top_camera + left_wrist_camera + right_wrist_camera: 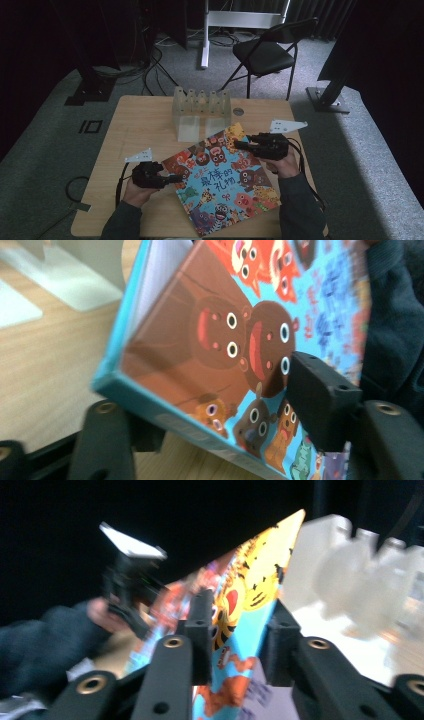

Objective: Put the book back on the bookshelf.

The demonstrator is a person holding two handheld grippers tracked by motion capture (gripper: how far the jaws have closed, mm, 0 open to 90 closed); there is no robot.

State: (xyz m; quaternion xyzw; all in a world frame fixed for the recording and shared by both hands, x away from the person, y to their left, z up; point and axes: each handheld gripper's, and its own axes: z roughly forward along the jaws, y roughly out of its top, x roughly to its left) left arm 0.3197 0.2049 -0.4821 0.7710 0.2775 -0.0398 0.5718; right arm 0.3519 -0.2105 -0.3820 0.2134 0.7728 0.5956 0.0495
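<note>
Toward the bench's (125, 107) near edge, the picture book (222, 180) lies corner-on. The left claw (172, 177) straddles its left corner, jaws narrowed but, as far as I can tell, not yet pinching. Farther back, the right claw (240, 145) brackets the far edge, right pad apart from the page.

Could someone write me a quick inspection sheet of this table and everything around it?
Surface: wooden table, pale, mostly bare.
Job's things: picture book, closed, colourful animal cover, one edge lifted off the table.
Clutter: clear plastic rack at the far edge; small round disc beside it.
Grippers: left gripper at the book's left edge, jaws astride a corner; right gripper astride its far edge.
Cables: black cable trails from the left gripper; more on the floor.
Surroundings: folding chair, grey carpet, dark curtains.
</note>
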